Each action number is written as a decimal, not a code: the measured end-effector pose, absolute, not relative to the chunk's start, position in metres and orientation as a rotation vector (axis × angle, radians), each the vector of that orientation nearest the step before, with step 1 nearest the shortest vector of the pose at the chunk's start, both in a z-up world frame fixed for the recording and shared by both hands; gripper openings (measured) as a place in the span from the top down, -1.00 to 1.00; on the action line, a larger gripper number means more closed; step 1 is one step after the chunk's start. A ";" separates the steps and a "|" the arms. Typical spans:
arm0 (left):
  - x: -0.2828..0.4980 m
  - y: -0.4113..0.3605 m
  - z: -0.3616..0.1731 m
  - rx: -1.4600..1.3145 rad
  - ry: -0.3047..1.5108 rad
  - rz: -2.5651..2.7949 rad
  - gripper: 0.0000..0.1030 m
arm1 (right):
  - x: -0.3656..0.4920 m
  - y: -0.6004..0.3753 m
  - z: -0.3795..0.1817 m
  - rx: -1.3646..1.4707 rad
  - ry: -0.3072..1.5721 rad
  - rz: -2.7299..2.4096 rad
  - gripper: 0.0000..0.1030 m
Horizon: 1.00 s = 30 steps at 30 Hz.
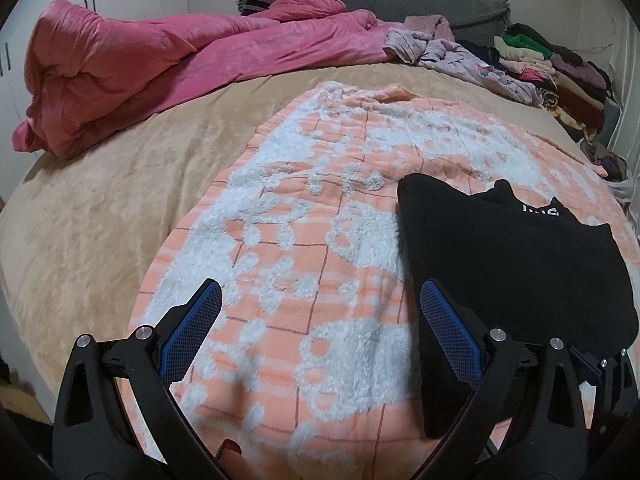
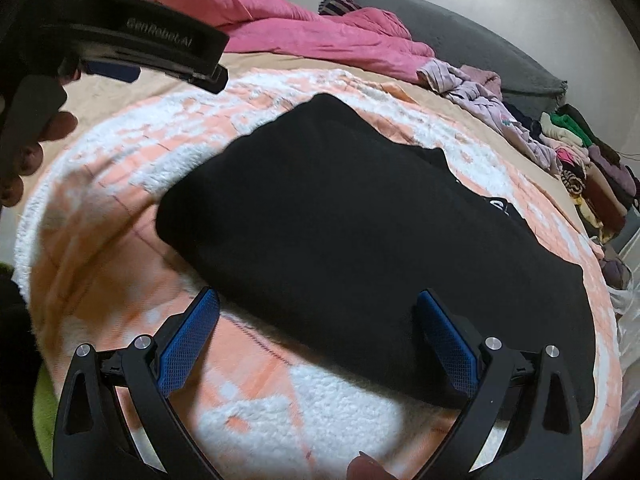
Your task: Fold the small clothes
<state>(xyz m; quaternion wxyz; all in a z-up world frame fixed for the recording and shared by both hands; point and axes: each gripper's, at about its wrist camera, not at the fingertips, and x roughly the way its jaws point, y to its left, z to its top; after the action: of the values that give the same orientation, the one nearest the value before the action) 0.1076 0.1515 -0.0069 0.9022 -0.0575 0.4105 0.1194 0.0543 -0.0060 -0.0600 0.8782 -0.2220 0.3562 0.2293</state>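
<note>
"GenRobotAI" printed on the left gripper (image 2: 136,46) body; white lettering on the black garment (image 2: 360,216), partly hidden, unreadable

Your white lettering (image 1: 541,211) on the black garment (image 1: 520,264) is half covered by a fold and cannot be read in either view. Your right gripper (image 1: 600,364) shows only as a sliver at the left camera's lower right edge. The orange-and-white blanket (image 2: 120,208) is smeared with blur in the right view. The clothes stack (image 1: 548,68) is too small to sort into items.
</note>
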 end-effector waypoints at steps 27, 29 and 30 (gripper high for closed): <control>0.183 0.123 -0.040 -0.232 1.024 0.006 -0.81 | 0.058 -0.023 -0.041 -0.366 0.566 0.498 0.75; 0.188 0.118 -0.045 -0.306 1.069 -0.054 -0.81 | 0.056 -0.028 -0.037 -0.361 0.550 0.500 0.75; 0.189 0.116 -0.046 -0.332 1.074 -0.076 -0.81 | 0.055 -0.032 -0.035 -0.352 0.546 0.503 0.76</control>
<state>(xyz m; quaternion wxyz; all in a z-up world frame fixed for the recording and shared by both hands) 0.1895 0.1161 -0.0459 0.8454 -0.1571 0.5092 -0.0362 0.0553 -0.0317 -0.0345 0.9168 -0.1712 0.2652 0.2445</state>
